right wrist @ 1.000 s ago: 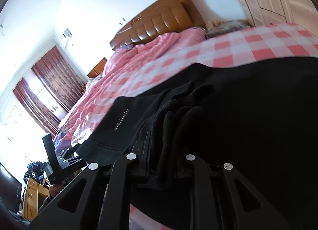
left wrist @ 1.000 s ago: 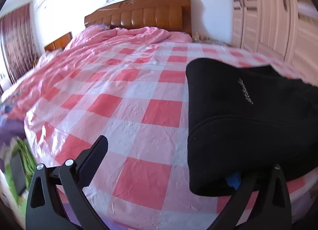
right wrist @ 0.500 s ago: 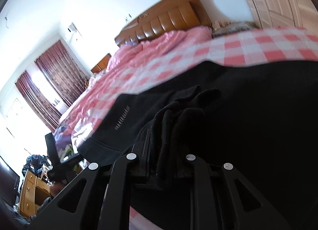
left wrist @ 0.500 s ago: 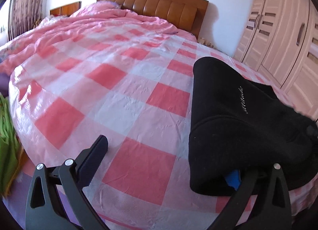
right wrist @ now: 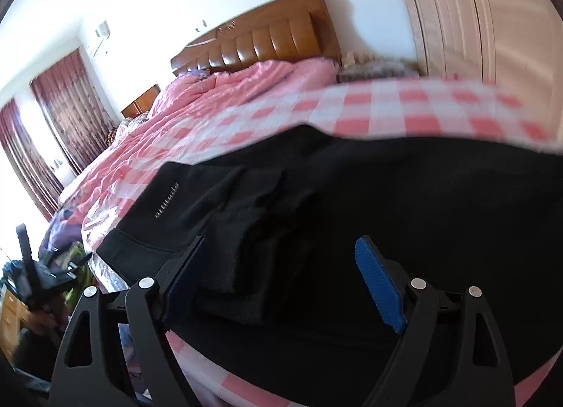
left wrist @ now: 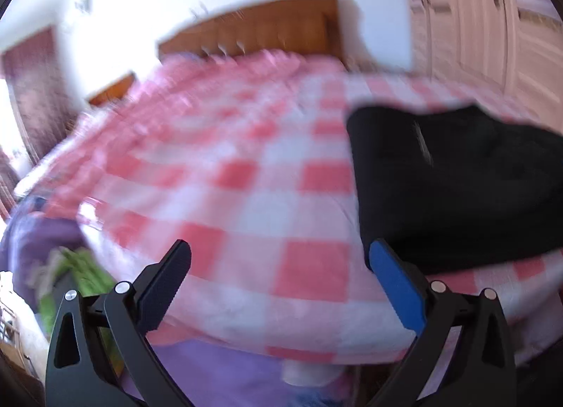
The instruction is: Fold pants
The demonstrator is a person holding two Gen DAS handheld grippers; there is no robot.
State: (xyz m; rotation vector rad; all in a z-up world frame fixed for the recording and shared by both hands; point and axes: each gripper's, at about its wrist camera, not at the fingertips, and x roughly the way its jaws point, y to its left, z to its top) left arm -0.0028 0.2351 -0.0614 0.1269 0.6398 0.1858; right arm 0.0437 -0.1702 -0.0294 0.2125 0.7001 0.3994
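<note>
Nearest in the left wrist view, the left tongs stand wide apart with nothing between the fingers; the blue-padded finger at four o'clock sits just beside the near edge of the black pants without touching them. Under the fingers, at six o'clock, lies purple cloth, and a green item shows at eight o'clock, too blurred to name. This whole view is smeared by motion.

In the right wrist view, the right tongs are opening. A bunched fold of the pants lies between the fingers, close against the dark finger at seven o'clock, while the blue pad at four o'clock stands clear of the cloth. The pads do not press on it.

The pants lie folded on the near corner of the bed, filling the centre and the right of the right wrist view and sitting at two to three o'clock in the left wrist view. A small line of pale lettering marks the fabric toward nine o'clock.

Beyond them the pink and white checked sheet spreads toward twelve o'clock, then a rumpled pink quilt, then the brown padded headboard against a white wall. Dark red curtains hang at ten o'clock, and pale wardrobe doors rise at one o'clock.
</note>
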